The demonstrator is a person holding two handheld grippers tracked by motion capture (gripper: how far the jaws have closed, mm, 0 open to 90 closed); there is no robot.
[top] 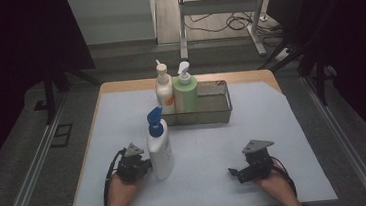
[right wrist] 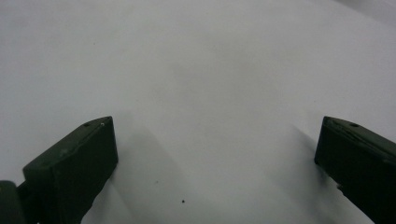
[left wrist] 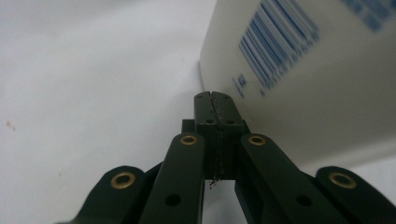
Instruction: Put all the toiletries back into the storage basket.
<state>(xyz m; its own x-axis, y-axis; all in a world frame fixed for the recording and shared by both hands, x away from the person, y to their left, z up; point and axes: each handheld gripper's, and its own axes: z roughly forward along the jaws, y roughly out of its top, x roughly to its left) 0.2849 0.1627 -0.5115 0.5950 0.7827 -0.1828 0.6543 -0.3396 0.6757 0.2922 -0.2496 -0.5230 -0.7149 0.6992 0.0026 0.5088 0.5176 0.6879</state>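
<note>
**Closed jaws at a lotion bottle's side**

The left hand-held gripper (top: 146, 165), its jaws pressed together with nothing between them, sits with its tip against or just beside the lower wall of an upright white plastic bottle (top: 160, 152) with a blue pump top. The bottle's smooth, rounded side carries blue print. Well to the right, the right hand-held gripper (top: 234, 171) rests low over the pale, matte tabletop (top: 274, 140), jaws wide apart. Beyond the bottle, a wire basket (top: 217, 111) holds two more pump bottles.
</note>
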